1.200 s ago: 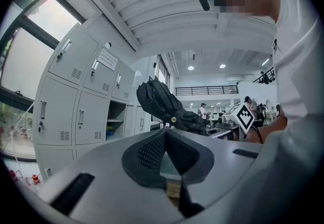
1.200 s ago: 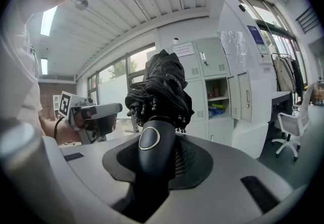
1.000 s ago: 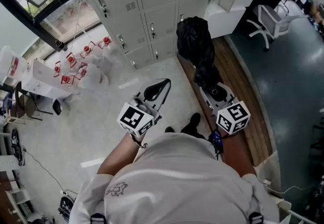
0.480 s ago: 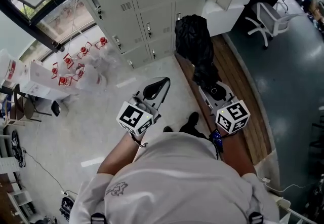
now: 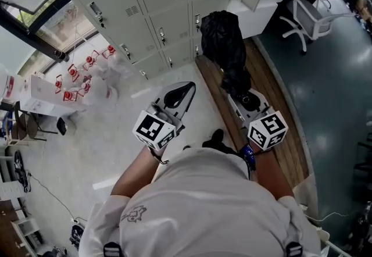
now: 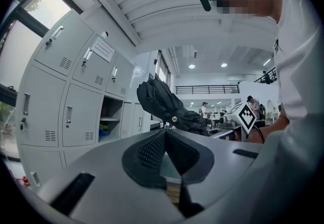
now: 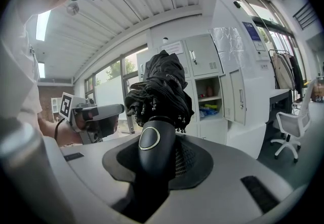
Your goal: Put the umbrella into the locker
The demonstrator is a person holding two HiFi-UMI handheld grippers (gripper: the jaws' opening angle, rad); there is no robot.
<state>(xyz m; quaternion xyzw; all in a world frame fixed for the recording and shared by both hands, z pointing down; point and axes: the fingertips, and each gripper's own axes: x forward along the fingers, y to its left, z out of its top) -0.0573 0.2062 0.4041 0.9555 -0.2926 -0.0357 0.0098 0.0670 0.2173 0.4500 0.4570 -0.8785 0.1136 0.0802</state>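
Note:
A folded black umbrella point(image 5: 224, 40) sticks out forward from my right gripper point(image 5: 244, 94), which is shut on its glossy black handle point(image 7: 156, 142). The bundled canopy point(image 7: 159, 83) rises just past the jaws. In the left gripper view the umbrella point(image 6: 162, 104) hangs to the right. My left gripper point(image 5: 179, 94) is level beside it, its pads point(image 6: 152, 149) together with nothing between them. Ahead stands a grey locker bank point(image 5: 145, 11). One compartment point(image 7: 208, 97) is open, its door point(image 7: 238, 101) swung aside, with small items on its shelf.
A white office chair point(image 5: 308, 20) stands at the right on the dark floor. A wooden floor strip point(image 5: 273, 99) runs under the right gripper. Red-handled items point(image 5: 75, 75) and clear plastic bags lie by the window at the left. The person's shoes point(image 5: 215, 139) are below.
Both grippers and the umbrella have moved forward, nearer the lockers. The locker bank sits lower and larger in the head view. Neither gripper's jaws have changed.

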